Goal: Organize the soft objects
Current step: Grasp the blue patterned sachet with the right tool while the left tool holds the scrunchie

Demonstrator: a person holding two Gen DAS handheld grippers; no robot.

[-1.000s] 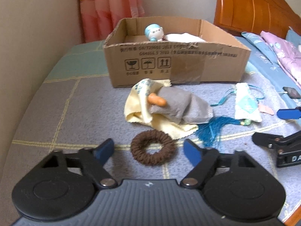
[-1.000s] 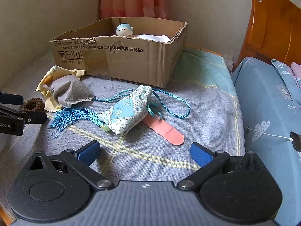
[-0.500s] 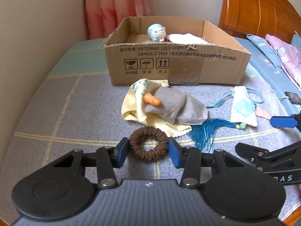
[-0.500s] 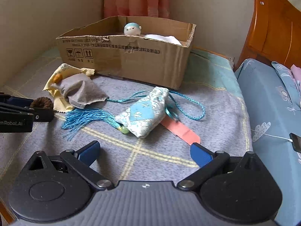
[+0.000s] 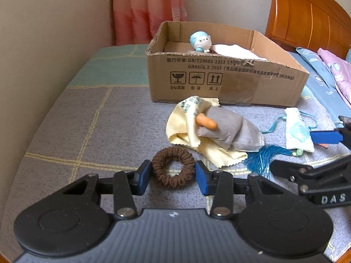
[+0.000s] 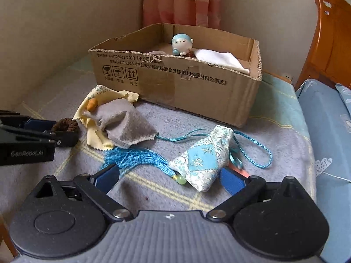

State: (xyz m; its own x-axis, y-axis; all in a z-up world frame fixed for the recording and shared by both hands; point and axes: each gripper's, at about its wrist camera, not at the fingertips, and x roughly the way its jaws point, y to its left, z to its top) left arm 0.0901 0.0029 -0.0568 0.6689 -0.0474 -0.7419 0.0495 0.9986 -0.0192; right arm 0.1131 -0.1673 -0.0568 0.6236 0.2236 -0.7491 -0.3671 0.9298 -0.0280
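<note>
Left gripper (image 5: 173, 176) pinching scrunchie (image 5: 173, 167) on blanket, at 6 o'clock of box (image 5: 228, 81), likely for lifting in. Right gripper (image 6: 170, 178) spread wide astride sachet (image 6: 204, 157), readied to grasp.

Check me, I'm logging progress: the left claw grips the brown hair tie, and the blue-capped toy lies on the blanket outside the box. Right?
Not quite. The left wrist view shows the blue-capped toy inside the cardboard box. The left claw does grip the brown hair tie.

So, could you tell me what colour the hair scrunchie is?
Dark brown scrunchie, clearest in the left wrist view.
</note>
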